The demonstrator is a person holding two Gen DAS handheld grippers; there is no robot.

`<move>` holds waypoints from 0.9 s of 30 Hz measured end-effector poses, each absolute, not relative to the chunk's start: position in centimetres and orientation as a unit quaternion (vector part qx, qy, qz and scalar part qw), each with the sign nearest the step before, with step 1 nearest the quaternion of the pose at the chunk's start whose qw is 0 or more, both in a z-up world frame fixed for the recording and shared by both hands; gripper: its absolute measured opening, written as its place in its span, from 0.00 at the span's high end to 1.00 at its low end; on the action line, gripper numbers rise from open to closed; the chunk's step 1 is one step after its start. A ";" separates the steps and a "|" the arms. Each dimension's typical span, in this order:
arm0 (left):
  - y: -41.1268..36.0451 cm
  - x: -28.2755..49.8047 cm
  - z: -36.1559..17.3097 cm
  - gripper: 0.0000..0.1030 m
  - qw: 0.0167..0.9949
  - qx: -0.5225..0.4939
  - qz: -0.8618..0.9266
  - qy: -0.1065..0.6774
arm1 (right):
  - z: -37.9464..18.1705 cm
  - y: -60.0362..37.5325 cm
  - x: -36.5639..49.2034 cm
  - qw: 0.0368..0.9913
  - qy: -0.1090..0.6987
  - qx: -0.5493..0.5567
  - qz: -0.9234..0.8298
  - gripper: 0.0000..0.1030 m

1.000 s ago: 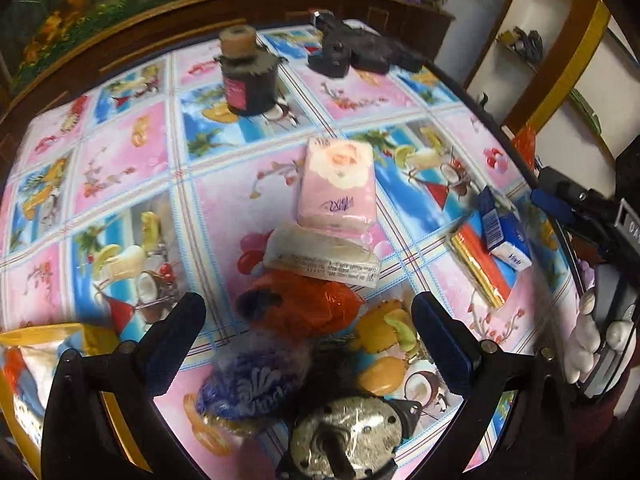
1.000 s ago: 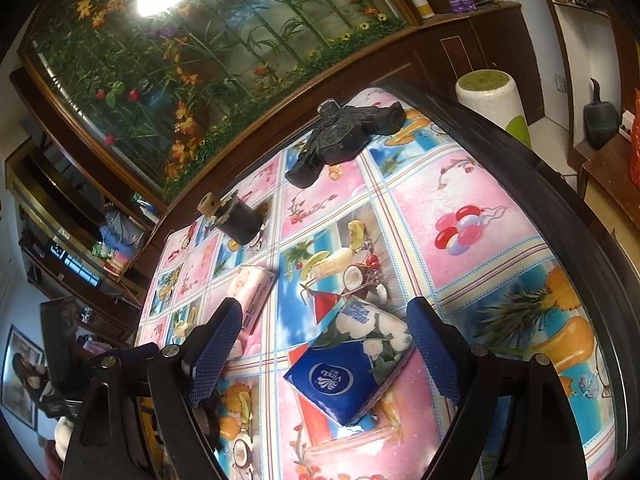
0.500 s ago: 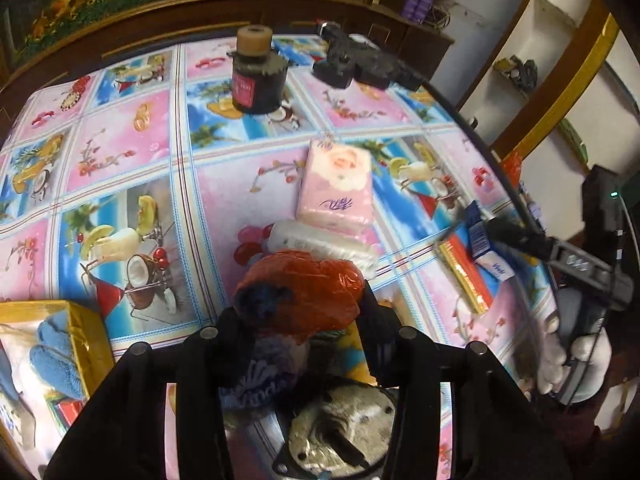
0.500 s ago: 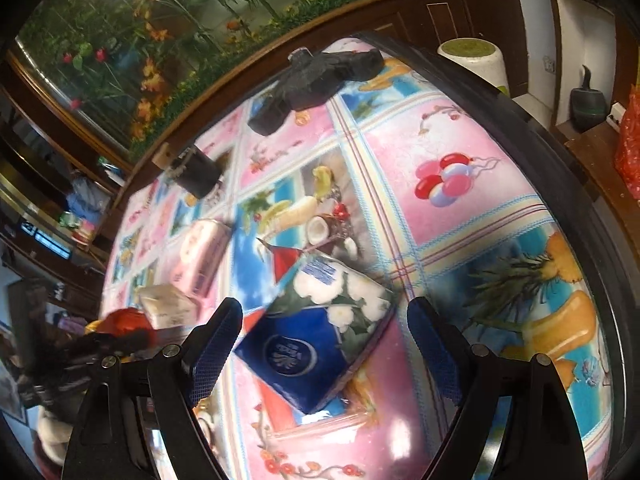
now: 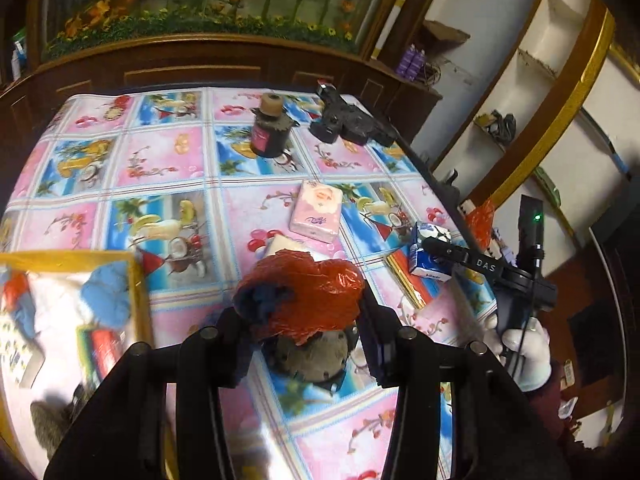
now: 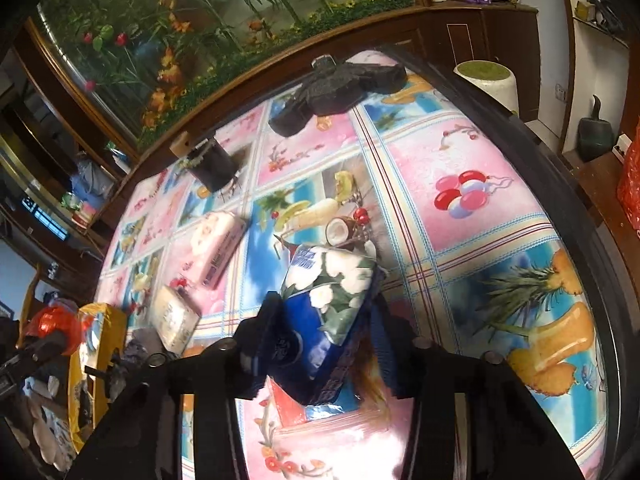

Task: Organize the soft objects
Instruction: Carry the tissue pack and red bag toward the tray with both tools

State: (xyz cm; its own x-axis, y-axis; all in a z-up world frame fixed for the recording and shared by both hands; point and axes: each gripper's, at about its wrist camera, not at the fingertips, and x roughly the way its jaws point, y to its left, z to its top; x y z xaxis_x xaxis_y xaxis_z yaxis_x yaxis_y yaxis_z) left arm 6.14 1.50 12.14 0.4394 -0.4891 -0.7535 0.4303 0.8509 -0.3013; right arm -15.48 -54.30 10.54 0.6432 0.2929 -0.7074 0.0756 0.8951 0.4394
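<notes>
Orange bag (image 5: 304, 292) w/ sth blue inside: clamped in left gripper (image 5: 302, 320), lifted above the table (image 5: 168, 160). Looks light, squashy, crinkly film, prob slippery; grab mid-bulk, not loose edge. Blue tissue pack (image 6: 324, 312): pinched in right gripper (image 6: 320, 340), also off the cloth; soft, gives under squeeze, hold across the middle. Left lying: 1 pink tissue pack (image 5: 317, 212), 1 white pack (image 6: 174, 318). So 2 held, 2 lying. 1 yellow box (image 5: 136, 280) at left already has soft stuff in it, likely the drop spot.

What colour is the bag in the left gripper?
Orange-red bag, clearest in the left wrist view.
</notes>
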 end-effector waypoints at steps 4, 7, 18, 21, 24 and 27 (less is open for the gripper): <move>5.5 3.8 12.6 0.58 0.860 -0.061 -0.243 0.445 | 10.3 -54.6 -15.8 0.879 0.415 0.227 0.066 0.64; 8.6 1.8 12.5 0.58 0.866 -0.089 -0.223 0.439 | 10.9 -54.6 -16.2 0.885 0.395 0.235 0.079 0.71; 19.6 -3.8 11.1 0.58 0.891 -0.117 -0.118 0.423 | 13.0 -54.3 -21.1 0.913 0.316 0.238 0.099 0.71; 21.6 -4.0 9.6 0.58 0.889 -0.116 -0.092 0.433 | 13.7 -52.6 -23.3 0.907 0.319 0.241 0.129 0.71; 22.8 -4.2 8.1 0.58 0.892 -0.103 -0.071 0.435 | 15.0 -50.2 -24.7 0.907 0.321 0.224 0.157 0.71; 23.7 -4.2 7.1 0.58 0.893 -0.094 -0.055 0.436 | 16.5 -47.5 -25.4 0.908 0.321 0.199 0.181 0.71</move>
